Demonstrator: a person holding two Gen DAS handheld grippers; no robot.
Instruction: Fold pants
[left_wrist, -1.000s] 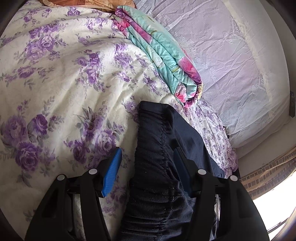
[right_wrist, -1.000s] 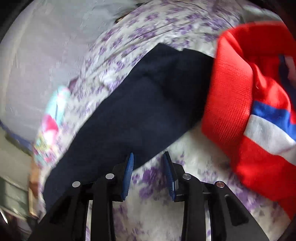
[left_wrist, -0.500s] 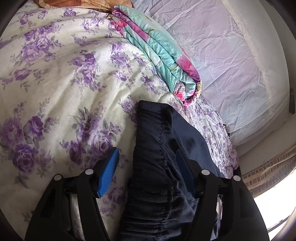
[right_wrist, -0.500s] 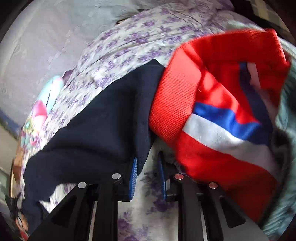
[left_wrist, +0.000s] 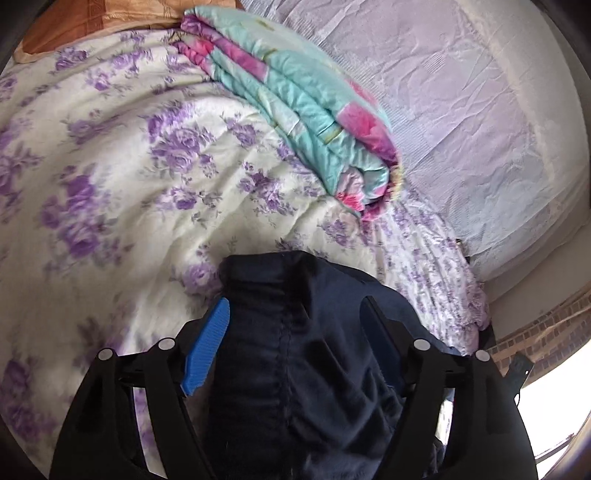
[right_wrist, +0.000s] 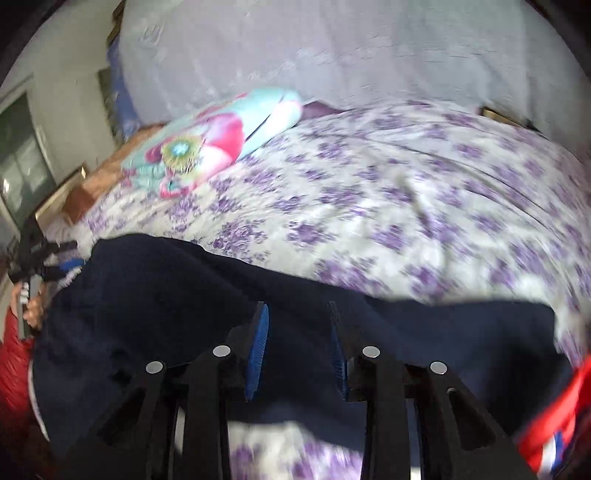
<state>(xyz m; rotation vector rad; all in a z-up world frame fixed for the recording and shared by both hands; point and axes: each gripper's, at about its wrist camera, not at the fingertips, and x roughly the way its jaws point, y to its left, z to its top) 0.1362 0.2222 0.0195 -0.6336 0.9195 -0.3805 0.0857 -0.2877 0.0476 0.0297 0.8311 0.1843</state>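
Observation:
Dark navy pants (left_wrist: 295, 354) lie on a floral bedspread (left_wrist: 122, 192). In the left wrist view the elastic waistband end sits between the wide-spread fingers of my left gripper (left_wrist: 295, 310), which is open around it. In the right wrist view the pants (right_wrist: 166, 302) stretch across the frame, and my right gripper (right_wrist: 299, 314) is open, its blue pads (right_wrist: 258, 343) over the fabric of a leg. The left gripper also shows at the far left of the right wrist view (right_wrist: 37, 266).
A folded teal and pink quilt (left_wrist: 303, 107) lies at the far side of the bed, against a pale lilac wall covering (left_wrist: 461, 110). A red, white and blue garment (right_wrist: 554, 435) lies at the right edge. An orange pillow (left_wrist: 92, 18) is at the back.
My right gripper has swung away from the red garment and over the pants leg, and its jaws have opened wider. My left gripper has pushed forward over the waistband.

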